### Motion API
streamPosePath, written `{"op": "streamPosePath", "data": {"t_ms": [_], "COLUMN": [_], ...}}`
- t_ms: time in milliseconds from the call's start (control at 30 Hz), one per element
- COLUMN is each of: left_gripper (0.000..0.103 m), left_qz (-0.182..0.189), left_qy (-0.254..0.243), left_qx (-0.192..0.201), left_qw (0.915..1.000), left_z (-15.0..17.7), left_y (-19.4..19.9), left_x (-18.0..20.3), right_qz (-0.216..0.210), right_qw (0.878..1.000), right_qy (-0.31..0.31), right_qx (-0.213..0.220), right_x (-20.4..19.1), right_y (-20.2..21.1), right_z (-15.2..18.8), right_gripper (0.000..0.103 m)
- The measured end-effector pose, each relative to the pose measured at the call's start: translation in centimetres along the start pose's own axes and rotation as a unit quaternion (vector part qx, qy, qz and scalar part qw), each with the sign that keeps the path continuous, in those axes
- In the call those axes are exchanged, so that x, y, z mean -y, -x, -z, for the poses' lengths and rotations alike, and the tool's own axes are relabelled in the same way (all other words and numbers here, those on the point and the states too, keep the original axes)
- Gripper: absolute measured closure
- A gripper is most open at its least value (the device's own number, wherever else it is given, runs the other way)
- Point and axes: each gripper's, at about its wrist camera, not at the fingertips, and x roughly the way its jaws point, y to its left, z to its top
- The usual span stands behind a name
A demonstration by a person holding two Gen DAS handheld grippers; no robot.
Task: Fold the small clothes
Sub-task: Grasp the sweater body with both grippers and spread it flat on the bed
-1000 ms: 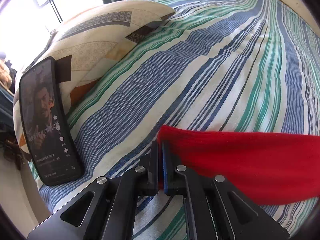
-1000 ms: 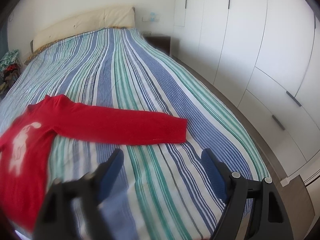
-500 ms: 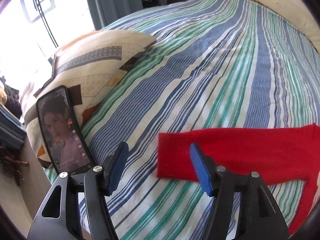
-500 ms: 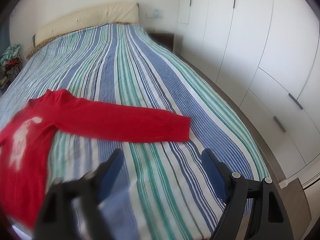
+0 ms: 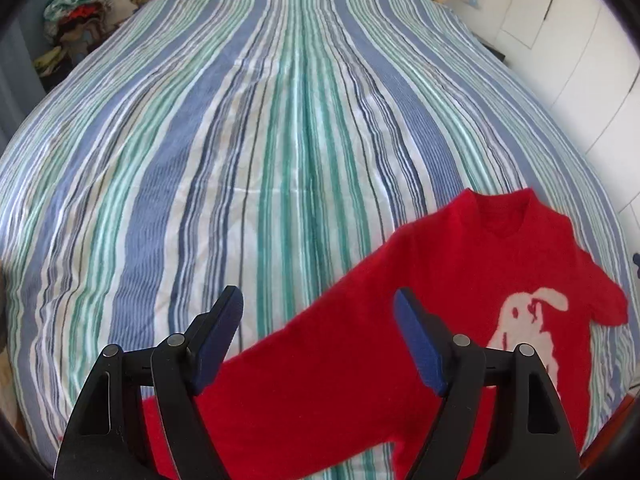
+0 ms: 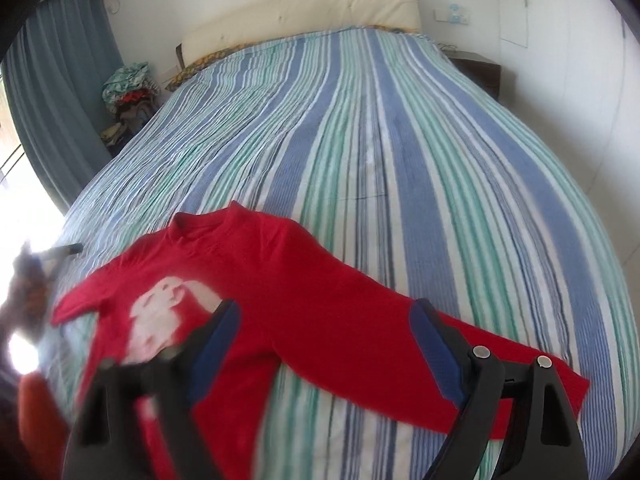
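Left wrist view: the left claw [image 5: 318, 340] hangs above the red sweater [image 5: 440, 312], its jaws wide and opening further, the blue pads clear of the cloth and holding nothing. The sweater lies face up on the striped bedspread [image 5: 248, 152], near the foot of the bed, its collar towards the headboard and its white animal motif [image 5: 528, 324] showing on the chest. One sleeve [image 5: 304, 364] stretches out flat and runs down beneath the claw; the other sleeve is out of this view past the right edge.

Right wrist view: the right claw [image 6: 324, 344] also stands wide, its jaws opening, with nothing gripped. It hovers over the sweater's body [image 6: 280, 288] and the root of the other sleeve [image 6: 460, 360], which lies straight out across the bedspread [image 6: 400, 140] to its cuff. The left finger and the lower left of the picture are smeared by motion blur, so what lies there cannot be made out.

Judging from this, the sweater is spread and no fold is made yet. The risk lies in the next grasp: a claw closing deep into soft knit could pinch the bedspread together with the sleeve, and lifting would then drag the cover and skew the garment. Taking the two sleeves at uneven points would give a crooked fold, and a shallow pinch on the thick knit could slip out in mid-fold.
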Motion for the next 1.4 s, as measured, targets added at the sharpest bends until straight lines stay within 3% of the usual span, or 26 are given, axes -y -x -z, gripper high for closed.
{"op": "streamPosePath", "data": {"t_ms": [333,400,433,467,500,533,600,733,833,1000,1067,1100,1133,1200,1300,1400], "left_gripper": [0.024,0.030,0.046,0.078,0.097,0.099,0.101,0.103,0.103,0.100,0.086,0.078,0.061,0.052,0.050,0.046], "left_qz": [0.051,0.058,0.059,0.064,0.069,0.051,-0.010,-0.069,-0.100,-0.133,-0.133,-0.131,-0.134,-0.140,-0.121,-0.087], "left_qy": [-0.070,-0.096,-0.111,-0.127,-0.141,-0.157,-0.189,-0.177,-0.160,-0.165,-0.159,-0.153,-0.146,-0.139,-0.136,-0.155], "left_qx": [-0.062,-0.077,-0.083,-0.088,-0.091,-0.082,-0.042,0.028,0.020,0.027,0.028,0.029,0.038,0.072,0.091,0.079], "left_qw": [0.9943,0.9907,0.9886,0.9859,0.9834,0.9828,0.9811,0.9814,0.9819,0.9768,0.9778,0.9791,0.9793,0.9777,0.9790,0.9810], "left_z": [-3.0,-3.0,-2.8,-2.5,-2.2,-2.0,-1.5,-1.7,-1.6,0.2,0.5,0.3,-0.1,0.4,3.0,8.2], "left_y": [-7.4,-8.5,-8.7,-8.8,-8.8,-8.5,-7.5,-5.8,-7.5,-8.4,-7.3,-6.6,-5.7,-2.5,2.3,5.9], "left_x": [3.1,4.3,4.9,5.5,6.2,7.0,8.6,9.5,8.8,8.6,8.9,8.7,8.1,7.5,7.3,8.7], "right_qz": [-0.048,-0.058,-0.062,-0.067,-0.073,-0.081,-0.062,-0.021,0.005,0.058,0.062,0.058,0.061,0.063,0.048,0.001], "right_qw": [0.988,0.986,0.984,0.982,0.979,0.974,0.968,0.975,0.981,0.974,0.977,0.980,0.982,0.986,0.988,0.981], "right_qy": [0.104,0.108,0.108,0.107,0.108,0.114,0.158,0.183,0.179,0.192,0.177,0.163,0.151,0.138,0.139,0.181], "right_qx": [-0.101,-0.116,-0.124,-0.138,-0.158,-0.177,-0.183,-0.123,-0.076,-0.109,-0.103,-0.098,-0.094,-0.073,-0.045,-0.062], "right_x": [-4.0,-4.1,-4.0,-4.1,-4.1,-4.3,-5.4,-6.9,-7.3,-8.0,-7.6,-7.1,-6.5,-5.8,-5.7,-7.8], "right_y": [-16.5,-18.8,-19.9,-21.1,-22.1,-23.0,-23.5,-21.2,-20.1,-24.0,-24.0,-23.5,-22.7,-20.4,-15.5,-10.6], "right_z": [-8.8,-9.6,-9.8,-9.8,-9.6,-9.3,-8.5,-8.9,-10.0,-7.9,-7.5,-7.5,-7.7,-8.0,-7.5,-4.3], "right_gripper": [0.017,0.017,0.017,0.018,0.030,0.057,0.098,0.099,0.099,0.099,0.097,0.087,0.065,0.043,0.043,0.043]}}
